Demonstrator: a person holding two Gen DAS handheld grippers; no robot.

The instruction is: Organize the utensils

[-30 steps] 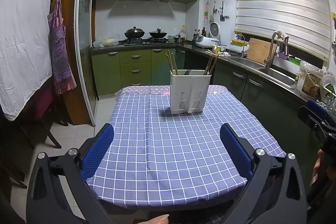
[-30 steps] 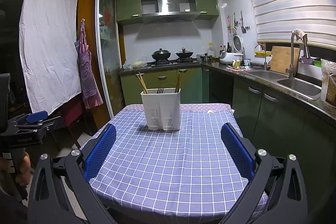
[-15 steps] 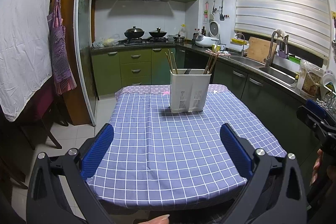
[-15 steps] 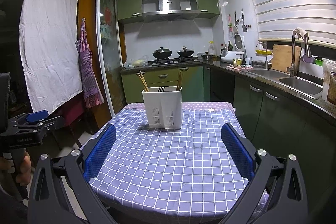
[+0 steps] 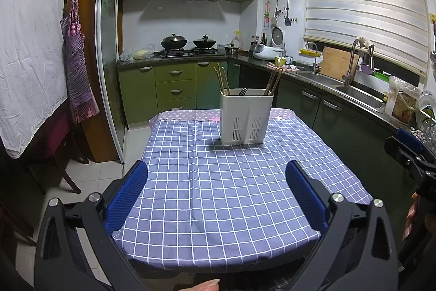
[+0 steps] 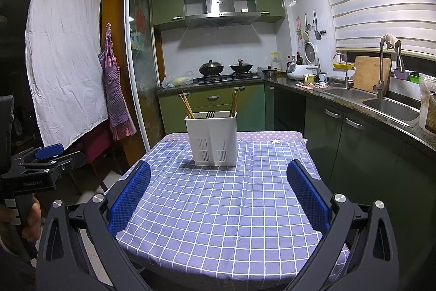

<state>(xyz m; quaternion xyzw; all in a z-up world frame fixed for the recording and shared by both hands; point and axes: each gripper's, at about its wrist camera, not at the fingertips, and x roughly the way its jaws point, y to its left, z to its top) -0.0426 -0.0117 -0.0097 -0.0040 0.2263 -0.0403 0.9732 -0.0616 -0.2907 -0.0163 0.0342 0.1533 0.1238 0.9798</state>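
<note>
- The left gripper (image 5: pixel 216 192) hovers above the near edge of the table, well short of the white utensil holder (image 5: pixel 246 119), pointing level toward it; its blue pads (image 5: pixel 128 197) are spread wide with nothing between them.
- In the right wrist view the same left gripper (image 6: pixel 47 154) shows at the far left, off the table's left side, gripped from below by the person's left hand (image 6: pixel 30 220). White lettering on its black body reads roughly "GenRobot.AI", though it is small.
- The utensil holder (image 6: pixel 212 137) stands upright on the far half of the blue checked tablecloth (image 5: pixel 231 187). Wooden chopsticks (image 5: pixel 222 80) lean out of its left compartment, dark fork tines (image 5: pixel 243 92) poke up in the middle, and more sticks (image 5: pixel 273 81) lean out on its right.
- The right gripper (image 6: pixel 218 195) is likewise held level over the near edge, facing the holder, with its blue pads (image 6: pixel 306 195) far apart and empty.
- From the left wrist view it (image 5: pixel 408 149) appears right of the table, with the right hand (image 5: pixel 411 217) partly visible beneath it.
</note>
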